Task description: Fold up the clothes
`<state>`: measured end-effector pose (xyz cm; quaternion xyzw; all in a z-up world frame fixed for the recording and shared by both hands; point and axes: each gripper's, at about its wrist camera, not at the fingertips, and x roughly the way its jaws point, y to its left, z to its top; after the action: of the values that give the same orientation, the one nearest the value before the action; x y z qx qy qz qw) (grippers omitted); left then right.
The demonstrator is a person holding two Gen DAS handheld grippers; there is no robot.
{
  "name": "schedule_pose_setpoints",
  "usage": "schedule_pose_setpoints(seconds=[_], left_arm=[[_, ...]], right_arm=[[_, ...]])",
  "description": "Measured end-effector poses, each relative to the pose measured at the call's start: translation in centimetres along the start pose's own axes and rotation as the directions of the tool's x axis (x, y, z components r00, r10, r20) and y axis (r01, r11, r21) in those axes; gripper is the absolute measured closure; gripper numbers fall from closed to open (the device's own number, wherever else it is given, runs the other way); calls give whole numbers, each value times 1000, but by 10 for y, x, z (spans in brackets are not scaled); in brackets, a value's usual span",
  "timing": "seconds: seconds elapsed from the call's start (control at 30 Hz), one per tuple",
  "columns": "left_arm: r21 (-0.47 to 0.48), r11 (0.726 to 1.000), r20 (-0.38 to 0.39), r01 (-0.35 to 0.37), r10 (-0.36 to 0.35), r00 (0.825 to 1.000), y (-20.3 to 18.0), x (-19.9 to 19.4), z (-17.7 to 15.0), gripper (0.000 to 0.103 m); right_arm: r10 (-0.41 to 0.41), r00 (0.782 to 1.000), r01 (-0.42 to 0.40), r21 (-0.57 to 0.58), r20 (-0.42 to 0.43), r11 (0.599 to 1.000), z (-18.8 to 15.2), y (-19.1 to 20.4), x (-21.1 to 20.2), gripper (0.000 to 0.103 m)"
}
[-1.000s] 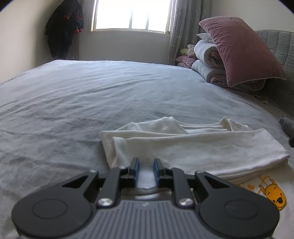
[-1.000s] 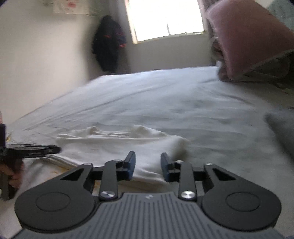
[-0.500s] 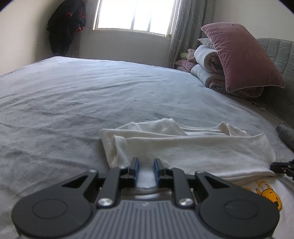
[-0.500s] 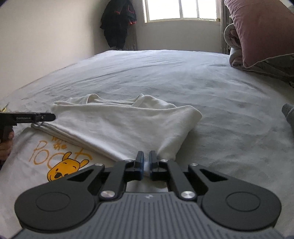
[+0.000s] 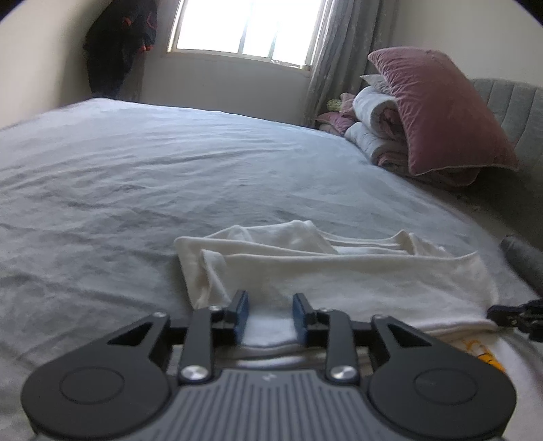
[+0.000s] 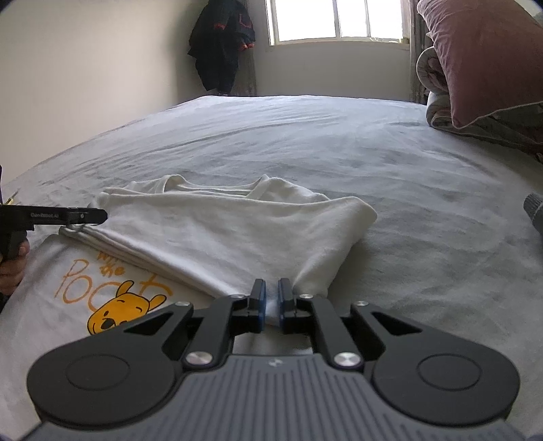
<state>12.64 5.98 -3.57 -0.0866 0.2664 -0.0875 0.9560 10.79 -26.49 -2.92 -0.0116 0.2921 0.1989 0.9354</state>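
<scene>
- T-shirt (image 6: 217,234) lies on bed (image 6: 339,142), folded part over its printed front.
- Right wrist view: right gripper (image 6: 271,300) at 6 o'clock edge of shirt; left gripper (image 6: 85,216) at 9 o'clock.
- Pillow (image 5: 437,108) on rolled bedding (image 5: 376,135), 2 o'clock in left view.
- Window (image 6: 336,20) behind bed, 12 o'clock; hanging garment, probably jacket (image 6: 220,44), left of it.

Bed sheet (image 5: 142,176), pale grey, creased, covers most of both views. Window (image 5: 244,27) in far wall, bright w/ daylight; grey curtain (image 5: 325,57) hangs at its right edge. Dark jacket (image 5: 118,44) w/ red trim hangs in the corner left of window. Mauve velvet pillow (image 5: 437,112) leans on a stack of rolled white/pink bedding (image 5: 376,132) at the bed's right side. Grey padded headboard (image 5: 516,112) behind pillow. Grey fabric item (image 5: 522,257) at right edge, only partly seen.
</scene>
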Motion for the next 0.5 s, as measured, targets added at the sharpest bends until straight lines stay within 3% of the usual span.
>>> schedule_pose_setpoints(seconds=[0.1,0.13,0.17,0.23,0.33,0.47,0.5], left_arm=[[-31,999,19,27,-27,999,1,-8,2,60],[-54,998,27,33,-32,999,-1,-13,4,57],[-77,996,35,40,-37,999,-2,-17,6,51],[-80,995,40,52,-49,998,-10,-29,10,45],[-45,998,26,54,-53,998,-26,-47,12,30],[9,999,-19,35,-34,999,-44,-75,6,8],[18,999,-28,31,-31,999,-47,-83,3,4]], right_arm=[[-34,999,34,-46,5,998,4,12,-4,89],[-47,999,47,-58,9,997,6,19,-7,76],[-57,998,58,-67,15,996,8,26,-11,49],[-40,998,43,-68,43,997,11,37,-27,23],[-38,996,43,-69,80,997,16,48,-54,21],[-113,990,113,1,82,994,16,51,-81,0],[-128,988,127,19,86,992,15,52,-88,0]])
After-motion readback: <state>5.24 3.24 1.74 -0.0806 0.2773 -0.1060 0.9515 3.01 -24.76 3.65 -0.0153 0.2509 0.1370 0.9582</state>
